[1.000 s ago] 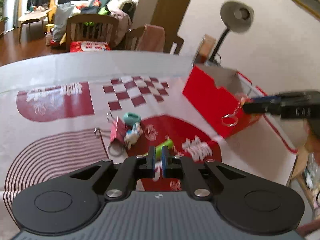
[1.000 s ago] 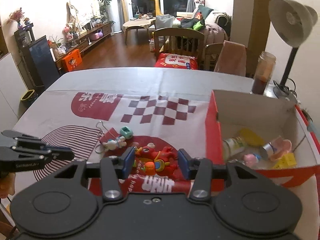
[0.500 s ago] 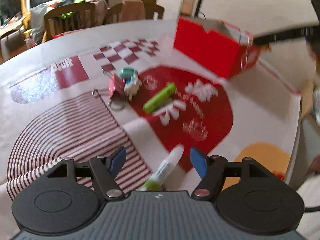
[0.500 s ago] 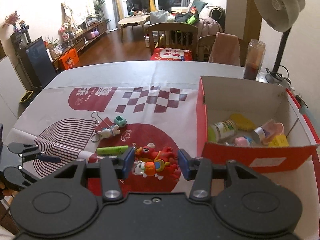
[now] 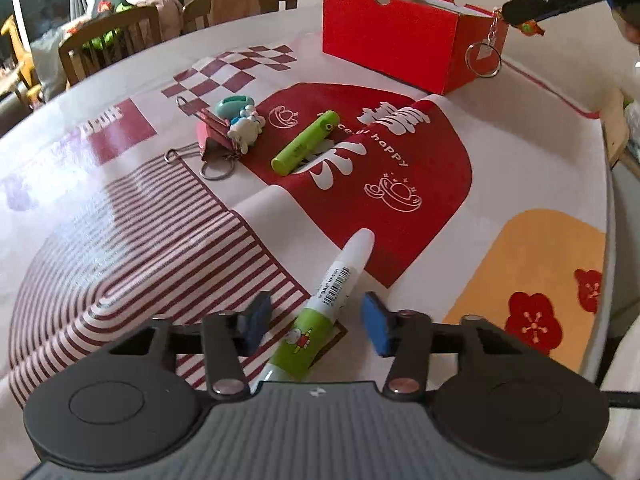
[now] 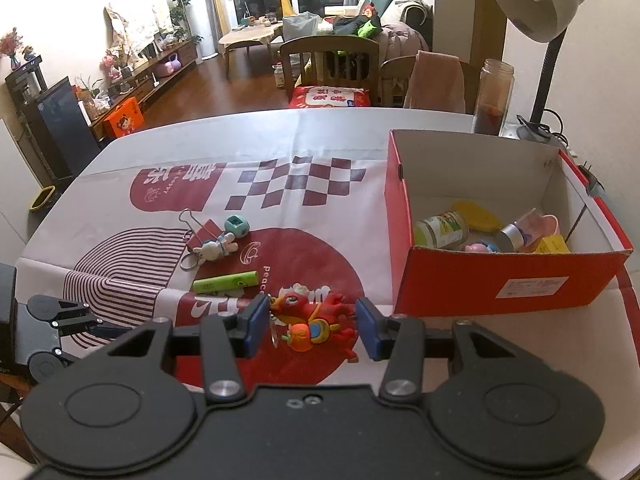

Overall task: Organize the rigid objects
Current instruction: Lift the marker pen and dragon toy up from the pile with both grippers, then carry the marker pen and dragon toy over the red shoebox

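In the left wrist view a white and green glue pen [image 5: 320,312] lies on the table mat between the blue pads of my left gripper [image 5: 316,322]. The jaws are closing, with a gap still showing on each side of the pen. My right gripper [image 6: 311,326] is shut on a red dragon keychain toy [image 6: 316,314], held above the mat just left of the red box [image 6: 500,284]. From the left wrist view, the right gripper [image 5: 516,12] hangs by the box [image 5: 388,28] with the toy's key ring [image 5: 482,60] dangling.
A green tube [image 6: 226,280], pink binder clip [image 6: 204,232], white bunny keychain [image 6: 216,248] and teal trinket [image 6: 236,226] lie mid-mat. The box holds a jar [image 6: 442,230] and several small items. A glass bottle [image 6: 494,96] and lamp [image 6: 536,0] stand behind it.
My left gripper went from shut to wide open, sank toward the mat over the glue pen, and has since narrowed around it. The right gripper drifted slightly, still holding the dragon toy.
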The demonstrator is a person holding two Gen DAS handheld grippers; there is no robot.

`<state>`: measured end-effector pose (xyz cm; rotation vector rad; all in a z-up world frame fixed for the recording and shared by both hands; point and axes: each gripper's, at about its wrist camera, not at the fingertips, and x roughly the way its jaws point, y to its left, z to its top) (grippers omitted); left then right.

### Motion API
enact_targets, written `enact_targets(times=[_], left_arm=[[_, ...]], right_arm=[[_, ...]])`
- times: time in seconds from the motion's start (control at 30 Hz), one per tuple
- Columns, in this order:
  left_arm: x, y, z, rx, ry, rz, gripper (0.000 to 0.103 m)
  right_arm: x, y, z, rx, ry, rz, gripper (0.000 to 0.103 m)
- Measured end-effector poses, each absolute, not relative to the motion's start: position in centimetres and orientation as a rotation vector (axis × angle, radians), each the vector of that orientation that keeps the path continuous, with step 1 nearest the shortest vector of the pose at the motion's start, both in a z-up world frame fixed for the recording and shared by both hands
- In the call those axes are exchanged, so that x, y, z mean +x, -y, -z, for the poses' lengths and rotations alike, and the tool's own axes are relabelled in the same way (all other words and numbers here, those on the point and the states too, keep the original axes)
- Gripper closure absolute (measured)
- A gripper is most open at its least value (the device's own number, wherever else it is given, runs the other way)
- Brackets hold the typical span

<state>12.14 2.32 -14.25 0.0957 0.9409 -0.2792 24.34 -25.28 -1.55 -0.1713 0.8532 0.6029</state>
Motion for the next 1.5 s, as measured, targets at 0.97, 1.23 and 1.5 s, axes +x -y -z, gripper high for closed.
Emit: enact_targets(times=[0.97,1.23,1.5], left_arm=[[20.7,2.7,4.2,-0.164,-0.782,0.117,0.086],[27.1,7.2,1.2,-0.155,-0.743,0.166,0.086],[32.9,12.4,-1.2,-0.122,-0.718,0.215,0.086]], right_arm=[[31.8,30.1,-2.3,-0.189,-0.735,-0.600,0.057],[36.3,33.3,-2.6,-0.213,-0.718,-0.577,0.057],[40.5,36.9,-2.0,-0.230,-0.706,-0.527,0.057]])
